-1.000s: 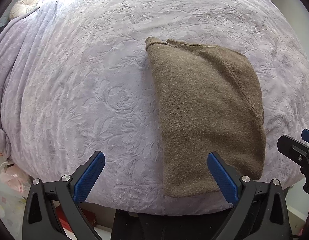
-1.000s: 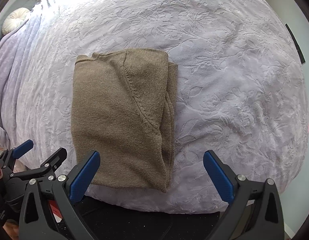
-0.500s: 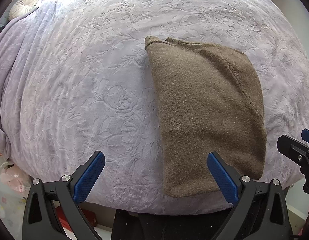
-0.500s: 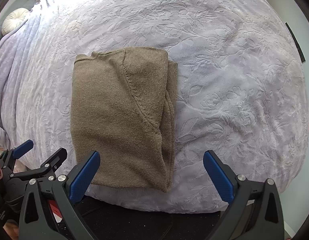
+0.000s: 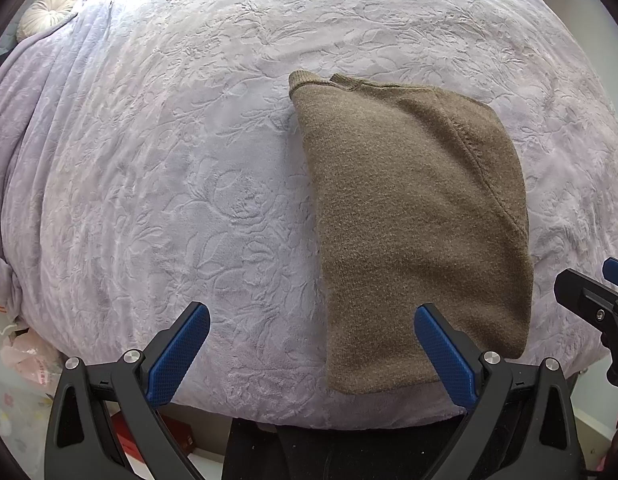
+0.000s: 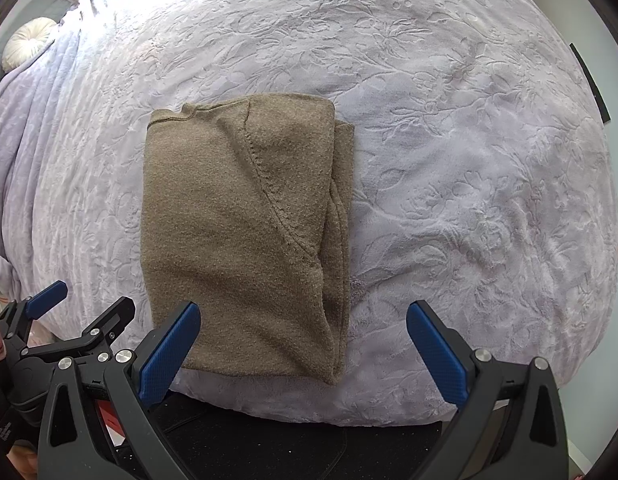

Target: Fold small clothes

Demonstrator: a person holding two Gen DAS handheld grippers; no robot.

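Lying folded on the lavender blanket (image 6: pixel 449 160), the brown sweater (image 6: pixel 237 232) fills the centre-left of the right wrist view; left gripper (image 5: pixel 309 352) and right gripper (image 6: pixel 303 344) both gape wide, holding nothing, at bottom frame.

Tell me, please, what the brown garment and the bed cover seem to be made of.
The brown garment looks like a knit, perhaps wool: matte, fuzzy surface, with a stitched seam line and a ribbed edge. The bed cover looks like a soft plush fleece, pale lilac, with an embossed flower pattern and a slight sheen. The exact fibres cannot be told.
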